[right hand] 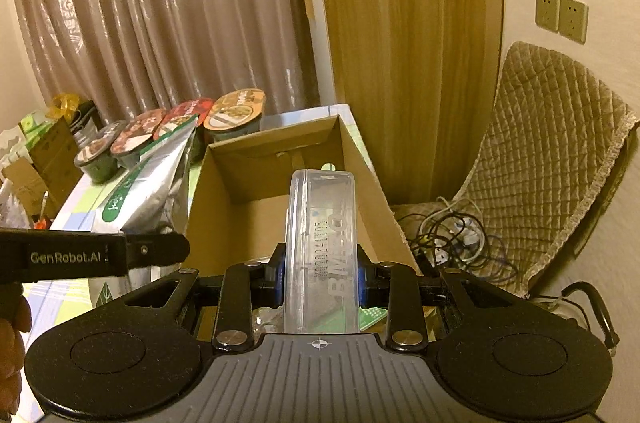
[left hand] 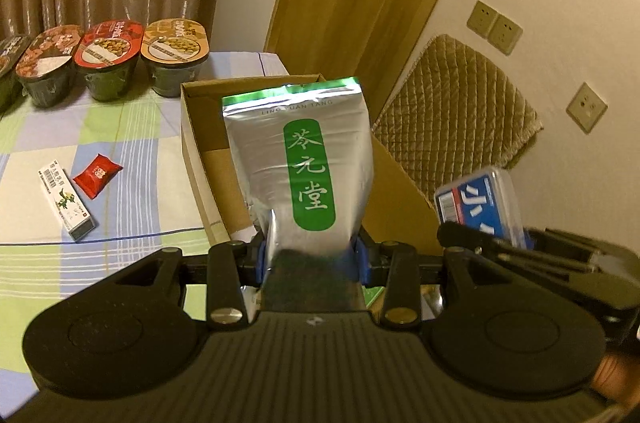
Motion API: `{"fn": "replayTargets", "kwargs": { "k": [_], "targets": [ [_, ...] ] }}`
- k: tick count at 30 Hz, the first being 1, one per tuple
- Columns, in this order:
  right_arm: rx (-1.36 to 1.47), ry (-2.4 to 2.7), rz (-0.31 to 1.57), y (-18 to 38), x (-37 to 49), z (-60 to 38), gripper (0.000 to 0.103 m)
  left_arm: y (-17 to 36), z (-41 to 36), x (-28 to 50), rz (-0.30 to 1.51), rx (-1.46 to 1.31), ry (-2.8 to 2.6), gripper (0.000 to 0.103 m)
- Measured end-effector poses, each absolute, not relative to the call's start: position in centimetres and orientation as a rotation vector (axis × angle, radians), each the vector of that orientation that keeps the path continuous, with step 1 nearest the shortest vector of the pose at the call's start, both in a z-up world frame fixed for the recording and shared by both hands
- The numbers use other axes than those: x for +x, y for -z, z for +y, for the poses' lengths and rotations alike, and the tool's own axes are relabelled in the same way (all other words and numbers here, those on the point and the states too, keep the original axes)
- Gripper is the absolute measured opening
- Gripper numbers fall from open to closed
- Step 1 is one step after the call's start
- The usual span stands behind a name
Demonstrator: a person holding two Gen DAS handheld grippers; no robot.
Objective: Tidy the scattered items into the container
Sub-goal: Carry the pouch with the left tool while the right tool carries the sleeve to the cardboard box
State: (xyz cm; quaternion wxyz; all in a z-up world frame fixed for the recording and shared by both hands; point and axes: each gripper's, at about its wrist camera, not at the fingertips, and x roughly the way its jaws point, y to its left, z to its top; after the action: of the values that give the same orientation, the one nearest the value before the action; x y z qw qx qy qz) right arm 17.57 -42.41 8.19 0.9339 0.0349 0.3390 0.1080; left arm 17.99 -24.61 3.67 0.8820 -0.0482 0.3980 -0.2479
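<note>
My left gripper (left hand: 312, 257) is shut on a silver foil pouch (left hand: 298, 163) with a green label, held upright over the near part of the open cardboard box (left hand: 192, 127). My right gripper (right hand: 320, 281) is shut on a clear plastic case (right hand: 322, 243), held on edge above the same box (right hand: 360, 175). The case's blue label face (left hand: 478, 201) shows at the right of the left wrist view, and the pouch (right hand: 148, 191) shows at the left of the right wrist view. On the checked tablecloth lie a red candy packet (left hand: 97, 174) and a white slim carton (left hand: 66, 199).
Several sealed food bowls (left hand: 108, 57) stand in a row along the table's far edge by the curtain. A chair with a quilted cover (right hand: 552, 159) and a tangle of cables (right hand: 452, 239) sit right of the box. A wooden door (right hand: 404, 23) stands behind.
</note>
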Motion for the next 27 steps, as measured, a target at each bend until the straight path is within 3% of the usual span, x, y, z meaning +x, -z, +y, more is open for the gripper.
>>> {"fn": "replayTargets", "kwargs": {
  "k": [27],
  "targets": [
    [0.071, -0.217, 0.708, -6.5, 20.6, -43.4, 0.034, -1.2, -26.0, 21.7, 0.851, -0.21, 0.495, 0.035]
  ]
}}
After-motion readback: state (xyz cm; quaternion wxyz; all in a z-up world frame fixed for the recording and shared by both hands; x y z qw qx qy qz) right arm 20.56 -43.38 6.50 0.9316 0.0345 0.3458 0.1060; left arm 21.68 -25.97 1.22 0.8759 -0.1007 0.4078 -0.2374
